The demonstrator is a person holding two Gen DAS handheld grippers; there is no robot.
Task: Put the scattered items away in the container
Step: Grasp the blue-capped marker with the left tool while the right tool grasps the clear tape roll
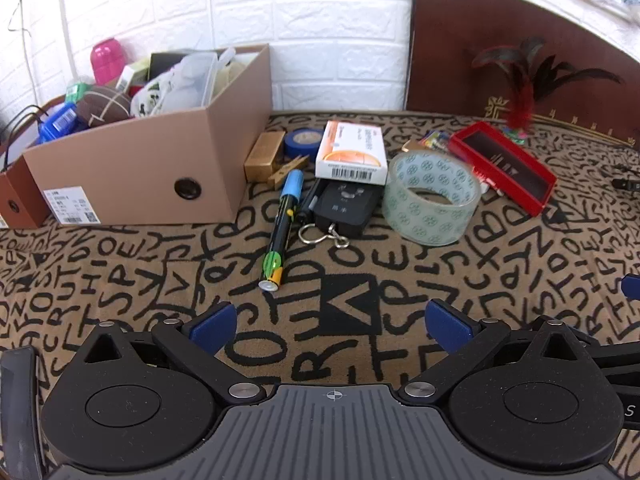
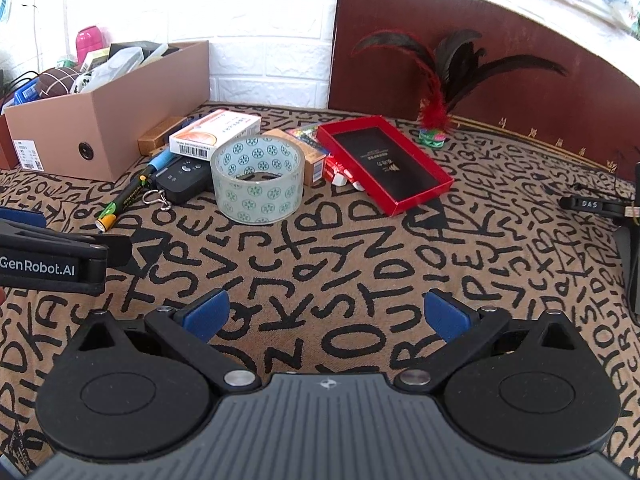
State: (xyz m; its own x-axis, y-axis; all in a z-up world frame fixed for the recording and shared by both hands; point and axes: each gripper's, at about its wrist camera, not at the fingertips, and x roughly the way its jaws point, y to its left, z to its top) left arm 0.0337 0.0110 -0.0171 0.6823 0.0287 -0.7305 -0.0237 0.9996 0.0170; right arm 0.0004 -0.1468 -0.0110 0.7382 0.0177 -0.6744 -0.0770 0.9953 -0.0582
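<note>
Right wrist: red box (image 2: 384,164) hides small white item.

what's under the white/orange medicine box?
The white and orange box rests partly on the black key fob, covering its far end. The fob's near end and key ring show. Whatever else lies beneath the box is hidden.

Two tape rolls (image 1: 431,199) (image 1: 303,140) (one clear, one blue), one marker (image 1: 282,219), one red box (image 1: 505,165)
</note>
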